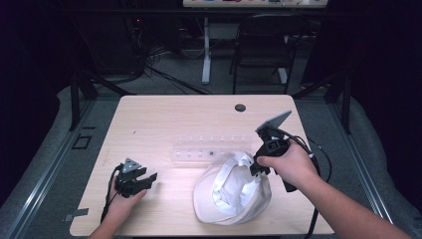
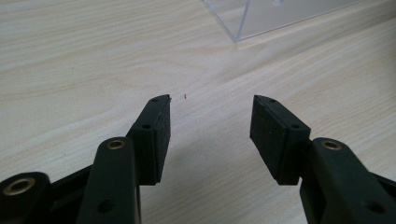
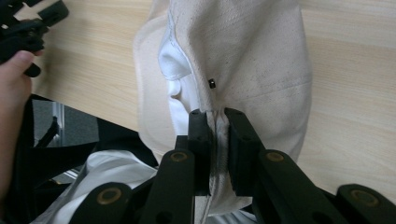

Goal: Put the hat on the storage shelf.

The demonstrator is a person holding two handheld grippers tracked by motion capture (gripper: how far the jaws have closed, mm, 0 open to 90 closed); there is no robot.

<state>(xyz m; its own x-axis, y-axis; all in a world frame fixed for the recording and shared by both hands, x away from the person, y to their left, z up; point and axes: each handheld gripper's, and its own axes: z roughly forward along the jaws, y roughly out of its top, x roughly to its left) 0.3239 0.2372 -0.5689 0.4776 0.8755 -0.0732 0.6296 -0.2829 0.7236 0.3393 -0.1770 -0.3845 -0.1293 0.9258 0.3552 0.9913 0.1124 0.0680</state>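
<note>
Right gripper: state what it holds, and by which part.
The right gripper is shut on the white cap, pinching a fold of fabric at its edge.

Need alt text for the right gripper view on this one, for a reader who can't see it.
The right claw is shut on the fabric of a white cap lying on a light wooden table. At the upper left, a hand holds the other claw.

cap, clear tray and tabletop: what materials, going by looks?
Cap: off-white woven cotton-like cloth, matte; weave, seams and a small metal-looking eyelet show. Clear tray: transparent hard plastic or acrylic, glossy, with sharp see-through edges. Tabletop: pale wood-grain, likely laminate; smooth, faint sheen.
</note>
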